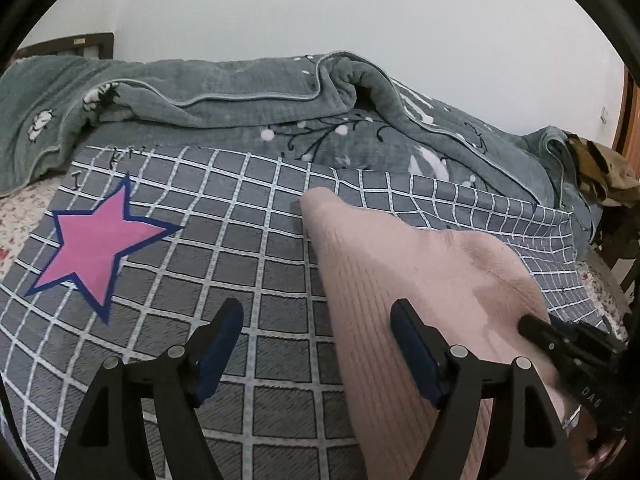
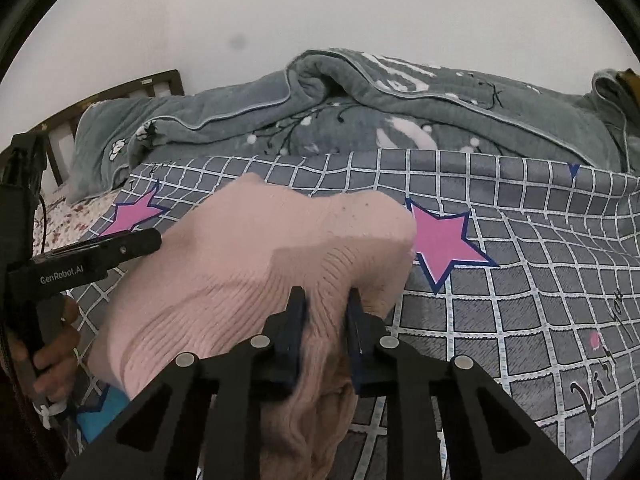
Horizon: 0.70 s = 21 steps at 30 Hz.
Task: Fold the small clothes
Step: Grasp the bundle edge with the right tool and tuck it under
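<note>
A pink ribbed knit garment (image 1: 404, 280) lies on the grey checked bedsheet (image 1: 224, 248), partly lifted. My left gripper (image 1: 316, 316) is open and empty, its right finger over the garment's left edge. In the right wrist view my right gripper (image 2: 325, 300) is shut on a bunched fold of the pink garment (image 2: 248, 256) and holds it up off the sheet. The left gripper (image 2: 132, 244) shows at that view's left edge, beside the garment. The right gripper's finger (image 1: 552, 334) shows at the right in the left wrist view.
A rumpled grey-green quilt (image 1: 256, 116) lies along the back of the bed against the wall. Pink stars (image 1: 96, 240) are printed on the sheet (image 2: 540, 260). A wooden headboard (image 2: 132, 88) stands at the back left. A camouflage cloth (image 1: 600, 172) lies at the right.
</note>
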Motion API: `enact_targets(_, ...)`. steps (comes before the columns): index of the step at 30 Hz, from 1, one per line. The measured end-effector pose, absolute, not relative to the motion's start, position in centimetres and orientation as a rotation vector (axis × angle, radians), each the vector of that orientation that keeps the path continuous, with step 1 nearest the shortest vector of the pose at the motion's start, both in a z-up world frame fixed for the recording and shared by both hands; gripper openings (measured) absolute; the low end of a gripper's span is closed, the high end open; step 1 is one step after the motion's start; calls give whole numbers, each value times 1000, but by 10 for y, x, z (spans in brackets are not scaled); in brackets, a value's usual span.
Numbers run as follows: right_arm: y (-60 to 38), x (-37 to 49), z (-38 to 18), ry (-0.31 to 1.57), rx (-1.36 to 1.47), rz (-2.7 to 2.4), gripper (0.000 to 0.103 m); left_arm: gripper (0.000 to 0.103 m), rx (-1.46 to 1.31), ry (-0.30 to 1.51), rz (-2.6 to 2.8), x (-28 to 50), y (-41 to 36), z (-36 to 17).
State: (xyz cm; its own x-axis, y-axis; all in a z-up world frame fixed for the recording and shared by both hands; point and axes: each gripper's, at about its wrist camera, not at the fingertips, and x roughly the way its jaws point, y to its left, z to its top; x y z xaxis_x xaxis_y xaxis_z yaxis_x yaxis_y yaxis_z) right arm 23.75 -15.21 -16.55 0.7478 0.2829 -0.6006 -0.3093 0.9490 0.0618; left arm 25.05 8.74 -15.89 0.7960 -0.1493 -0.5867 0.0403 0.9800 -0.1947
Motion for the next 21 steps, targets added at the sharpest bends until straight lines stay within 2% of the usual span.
enact_targets(2, -154, 238, -166, 668, -36, 332, 26, 75, -171, 641, -94, 247, 89, -158)
enact_targets(6, -162, 238, -167, 690, 26, 367, 30, 75, -183, 641, -83, 242, 94, -157)
enact_targets(11, -164, 237, -171, 710, 70, 390, 32, 75, -207, 644, -61, 237, 104, -158)
enact_targets(15, -161, 236, -173, 718, 77, 400, 39, 75, -210, 648, -45, 235, 109, -160)
enact_targets(21, -157, 235, -175, 706, 73, 402, 42, 75, -197, 651, -27, 233, 111, -163)
